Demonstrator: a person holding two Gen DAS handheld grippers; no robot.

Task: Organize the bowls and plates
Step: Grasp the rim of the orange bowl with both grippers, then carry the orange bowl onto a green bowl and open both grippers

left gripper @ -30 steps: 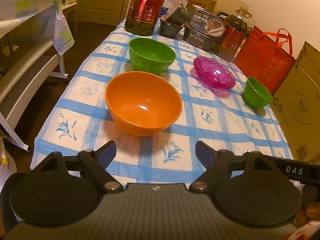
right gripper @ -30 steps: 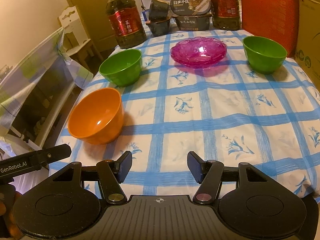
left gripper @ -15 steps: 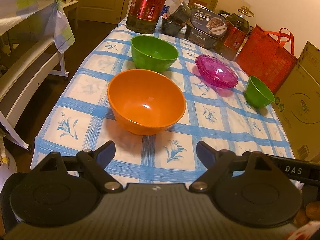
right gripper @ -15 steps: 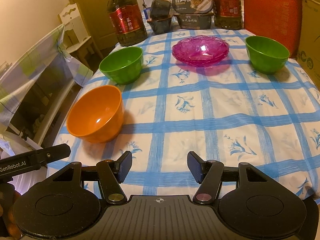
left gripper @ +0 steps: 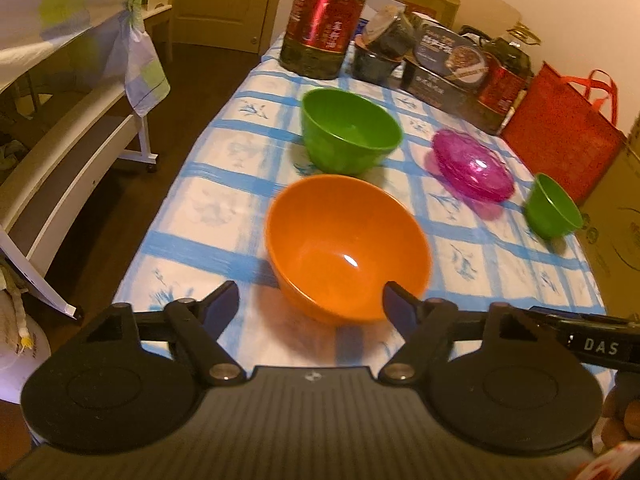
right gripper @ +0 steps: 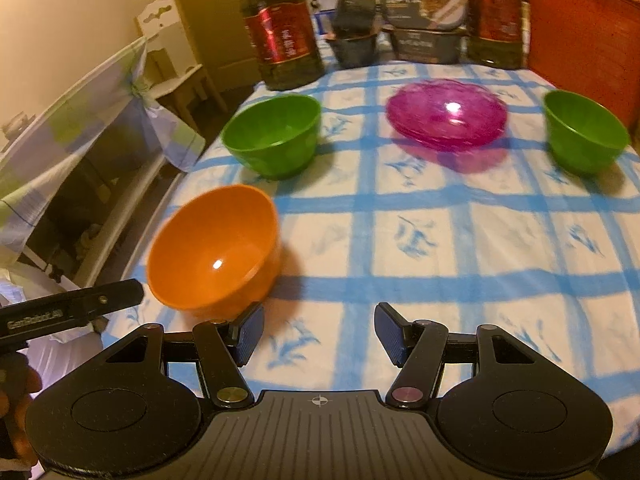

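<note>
At the far left edge of the table point(right gripper: 460, 240), which wears a blue-and-white checked cloth, stands the orange bowl point(right gripper: 214, 250), upright and empty. In the left wrist view the left gripper point(left gripper: 311, 304) hangs low over the near edge with its jaws spread wide and empty; the orange bowl point(left gripper: 346, 246) sits just ahead of them, its near wall between the two fingertips, though whether either tip touches it cannot be told. Behind the orange bowl, further along the left side, stands the large green bowl point(right gripper: 272, 136), close to it but apart. Behind that bowl, at the back edge, rises a big oil bottle point(right gripper: 282, 36) with a red label.

Toward the middle, the right gripper point(right gripper: 319, 334) hovers over the near edge of the table, jaws open with nothing between them, only cloth ahead. Its left fingertip lies just beside the orange bowl's base in that view. Past the centre sits the pink glass plate point(right gripper: 446, 116), shallow and see-through; it looks like more than one stacked, but the blur leaves this unsure. Behind it stand dark food boxes point(right gripper: 424, 20) and a second oil bottle point(right gripper: 494, 16).

At the right, the small green bowl point(right gripper: 582, 132) stands upright, well apart from the pink plate, with a red bag point(right gripper: 584, 28) behind it.
</note>
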